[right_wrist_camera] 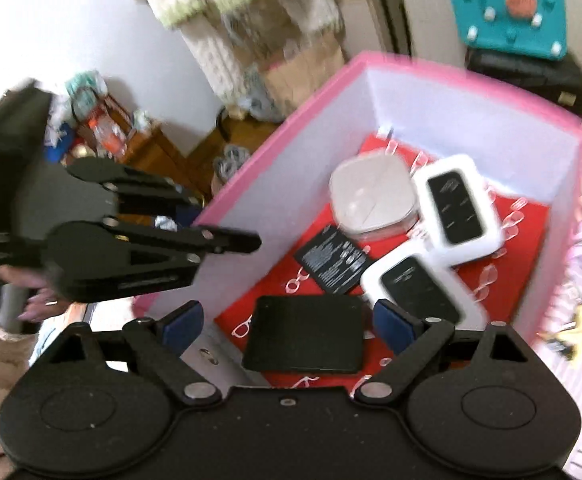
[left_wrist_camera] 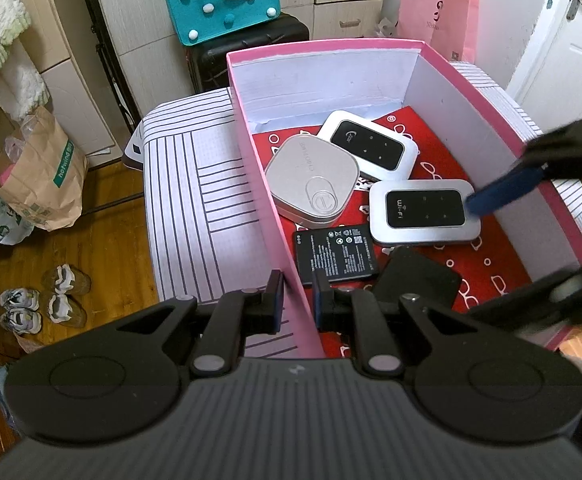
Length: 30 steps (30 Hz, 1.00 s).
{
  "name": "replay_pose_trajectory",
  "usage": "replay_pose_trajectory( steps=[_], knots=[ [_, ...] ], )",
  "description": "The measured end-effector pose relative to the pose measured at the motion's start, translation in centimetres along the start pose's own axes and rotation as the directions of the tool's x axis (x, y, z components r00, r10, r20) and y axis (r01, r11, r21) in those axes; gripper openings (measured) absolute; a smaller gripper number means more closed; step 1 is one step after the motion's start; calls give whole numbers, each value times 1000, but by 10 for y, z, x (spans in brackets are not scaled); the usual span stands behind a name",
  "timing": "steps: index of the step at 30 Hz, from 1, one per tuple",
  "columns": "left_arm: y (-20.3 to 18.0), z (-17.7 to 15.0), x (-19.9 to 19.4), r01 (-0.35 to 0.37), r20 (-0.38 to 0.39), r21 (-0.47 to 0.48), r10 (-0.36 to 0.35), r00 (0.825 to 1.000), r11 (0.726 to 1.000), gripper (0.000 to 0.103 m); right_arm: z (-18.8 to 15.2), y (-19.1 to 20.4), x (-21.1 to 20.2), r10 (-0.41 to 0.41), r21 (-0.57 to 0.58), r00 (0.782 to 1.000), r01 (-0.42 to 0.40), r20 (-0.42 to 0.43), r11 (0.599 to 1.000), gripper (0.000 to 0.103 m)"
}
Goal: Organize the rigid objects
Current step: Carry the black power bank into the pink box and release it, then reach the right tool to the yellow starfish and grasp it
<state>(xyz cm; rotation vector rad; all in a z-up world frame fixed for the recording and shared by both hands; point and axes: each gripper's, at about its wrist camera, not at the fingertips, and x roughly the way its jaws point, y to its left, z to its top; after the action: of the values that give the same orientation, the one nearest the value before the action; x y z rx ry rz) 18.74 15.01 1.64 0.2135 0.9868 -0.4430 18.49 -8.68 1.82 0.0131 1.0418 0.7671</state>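
**Inspector:** Start with the left gripper (left_wrist_camera: pixel 296 296).

**Assistant:** Its jaws are pressed onto the near left wall of the pink box (left_wrist_camera: pixel 287 216); one pad sits outside the wall, the other inside. The wall is pinched between them.

**Inspector:** The right gripper (right_wrist_camera: pixel 289 322)?

**Assistant:** Jaws spread wide, over the near end of the box. Nothing is held. A black pad (right_wrist_camera: pixel 305 334) lies flat on the red liner (left_wrist_camera: pixel 487 264) below the gap, clear of both fingers. The right wrist view is blurred.

**Inspector:** Contents, near to far.

**Assistant:** After the pad, a black battery (left_wrist_camera: pixel 336 255), label up, just beside it. To its right, a silver router (left_wrist_camera: pixel 425 212) marked Wi-Fi. Beyond the battery, a grey case (left_wrist_camera: pixel 313 182). Furthest back, a white router (left_wrist_camera: pixel 367 148), its edge resting against the case. All five lie inside the box, on the liner.

**Inspector:** And the box itself?

**Assistant:** It stands on a striped surface (left_wrist_camera: pixel 195 200). Behind it: a black suitcase (left_wrist_camera: pixel 251 46) with a teal bag (left_wrist_camera: pixel 221 4) on top, and a pink bag (left_wrist_camera: pixel 437 16). Shoes (left_wrist_camera: pixel 43 300) on the wood floor, left.
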Motion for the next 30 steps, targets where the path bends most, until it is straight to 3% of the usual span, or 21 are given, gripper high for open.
replay_pose_trajectory(
  steps=[7, 14, 17, 20, 23, 30],
  knots=[
    [-1, 6, 2, -4, -52, 11, 5, 999, 1000, 13, -30, -18, -72, -81, -22, 978, 86, 195, 996, 94],
    [-7, 6, 0, -3, -155, 10, 5, 988, 1000, 13, -66, -44, -88, -239, -56, 907, 275, 348, 960, 94],
    [-11, 1, -4, 0, -199, 3, 1, 980, 1000, 13, -80, -54, -87, -280, -81, 883, 332, 376, 940, 94],
    [-16, -4, -9, -9, -218, 3, 9, 976, 1000, 13, -88, -63, -89, -287, -77, 876, 342, 388, 937, 94],
    [-22, -9, -11, -27, -213, 8, 28, 977, 1000, 13, -96, -72, -91, -280, -64, 873, 331, 399, 941, 94],
    [-24, -15, -11, -65, -189, -19, 60, 980, 998, 10, -113, -85, -87, -323, -68, 839, 389, 438, 919, 94]
  ],
)
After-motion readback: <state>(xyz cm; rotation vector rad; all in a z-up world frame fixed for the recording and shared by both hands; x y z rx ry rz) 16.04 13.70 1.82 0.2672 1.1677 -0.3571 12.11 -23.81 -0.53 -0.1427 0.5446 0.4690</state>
